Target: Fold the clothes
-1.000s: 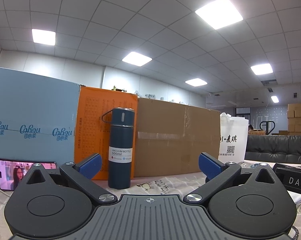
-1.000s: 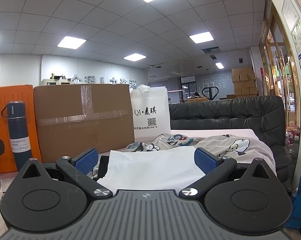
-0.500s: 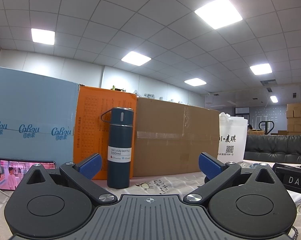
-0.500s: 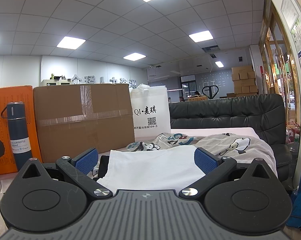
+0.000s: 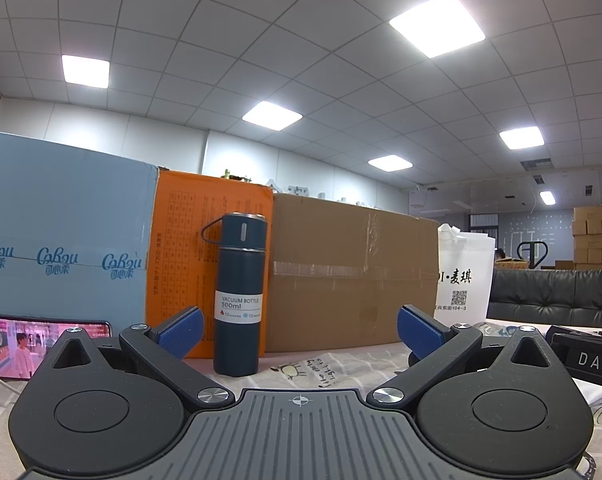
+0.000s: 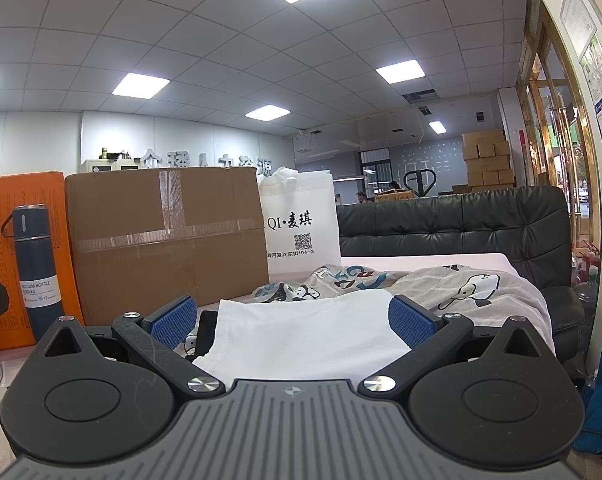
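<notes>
Left gripper (image 5: 299, 334): jaws spread wide and empty, held level above the surface; nothing lies between the blue ribbed pads (image 5: 181, 332), so it seems to be waiting before any grasp.
Right gripper (image 6: 293, 320): jaws likewise released and grasping nothing; the white garment (image 6: 305, 336) shows in the gap between them but beyond the tips, apart from the pads as far as can be told.
Task's thing: the white garment lies flat at 12 o'clock of the right gripper, on the patterned sheet (image 6: 461, 292); from the left wrist view only a white corner at 3 o'clock may belong to it, too little to be sure.
Why so placed: the garment looks spread out with its near edge facing the right gripper, a fair layout for picking up an edge; folding appears not yet begun.
Cloth: soft, matt, plain white, with gentle ripples and a limp near hem; it will likely sag and drape when lifted, so both corners need holding.
Sheet: grey cotton-looking cover with cartoon prints, rumpled toward 1 o'clock.
Backdrop: a taped brown cardboard box (image 6: 165, 240), an orange box (image 5: 205, 256) and a pale blue box (image 5: 61, 248) stand in a row at the far edge, walling the work area.
Vacuum bottle (image 5: 239, 292): dark blue smooth cylinder, upright, at 11 o'clock of the left gripper, just before the orange box.
Phone (image 5: 13, 344): propped at 9 o'clock, screen lit.
White bag (image 6: 301, 228): stiff, printed, upright beside the cardboard box.
</notes>
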Demonstrator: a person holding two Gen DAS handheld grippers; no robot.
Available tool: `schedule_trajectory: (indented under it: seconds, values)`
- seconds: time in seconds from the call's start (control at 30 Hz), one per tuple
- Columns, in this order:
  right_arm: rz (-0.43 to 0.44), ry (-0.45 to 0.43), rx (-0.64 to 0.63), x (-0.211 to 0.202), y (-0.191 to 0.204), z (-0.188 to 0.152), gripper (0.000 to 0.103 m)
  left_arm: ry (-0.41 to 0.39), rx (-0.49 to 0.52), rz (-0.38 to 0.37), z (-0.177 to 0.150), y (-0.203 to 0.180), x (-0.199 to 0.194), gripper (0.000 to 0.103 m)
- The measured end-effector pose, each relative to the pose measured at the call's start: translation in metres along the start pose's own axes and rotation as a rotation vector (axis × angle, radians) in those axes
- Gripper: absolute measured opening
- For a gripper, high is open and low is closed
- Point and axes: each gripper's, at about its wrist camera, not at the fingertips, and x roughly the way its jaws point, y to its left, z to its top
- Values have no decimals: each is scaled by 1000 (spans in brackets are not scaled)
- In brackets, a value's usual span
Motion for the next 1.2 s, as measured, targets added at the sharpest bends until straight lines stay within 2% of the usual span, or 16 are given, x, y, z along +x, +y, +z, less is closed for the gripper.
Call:
schedule_trajectory:
  seconds: [1.2]
  values:
    - [-9,7,10,0,-2,1,103,3,1,-5,0,-1,1,103]
